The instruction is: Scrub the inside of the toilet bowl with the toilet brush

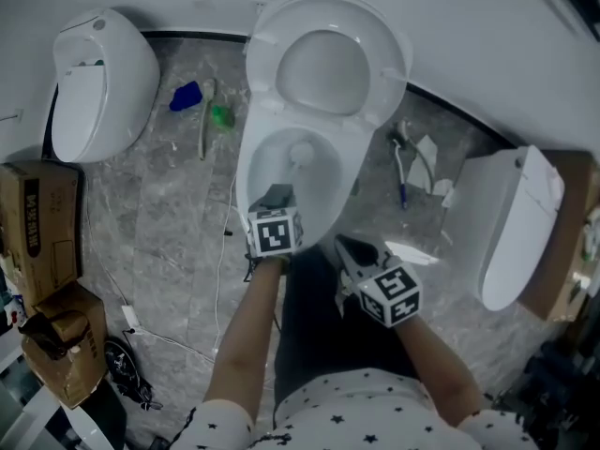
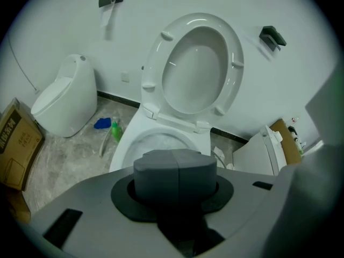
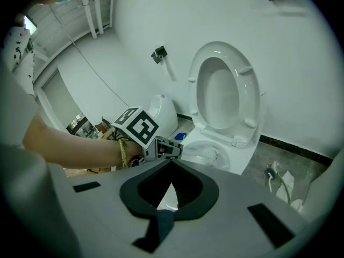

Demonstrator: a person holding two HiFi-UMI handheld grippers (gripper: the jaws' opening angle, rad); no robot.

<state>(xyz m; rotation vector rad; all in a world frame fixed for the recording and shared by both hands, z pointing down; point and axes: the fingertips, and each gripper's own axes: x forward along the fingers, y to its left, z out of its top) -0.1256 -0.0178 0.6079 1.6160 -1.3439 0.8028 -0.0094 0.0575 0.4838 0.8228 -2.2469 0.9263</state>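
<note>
The white toilet (image 1: 246, 172) stands open, its lid (image 1: 323, 68) tipped back against the wall. A white round brush head (image 1: 302, 150) sits low in the bowl and shows in the right gripper view as the brush head (image 3: 212, 155). My left gripper (image 1: 278, 193) hangs over the front rim, pointing into the bowl. It is shut on the toilet brush's grey handle end (image 2: 174, 168), which hides the rest of the brush there. My right gripper (image 1: 345, 246) hovers just right of the bowl's front, shut with nothing in it (image 3: 171, 190).
Another white toilet (image 1: 98, 82) stands at the far left, with a blue object (image 1: 185, 95) and a green bottle (image 1: 221, 115) on the floor beside it. Cardboard boxes (image 1: 37, 218) are stacked at the left. A white tank (image 1: 511, 228) and loose cables (image 1: 403, 162) lie right.
</note>
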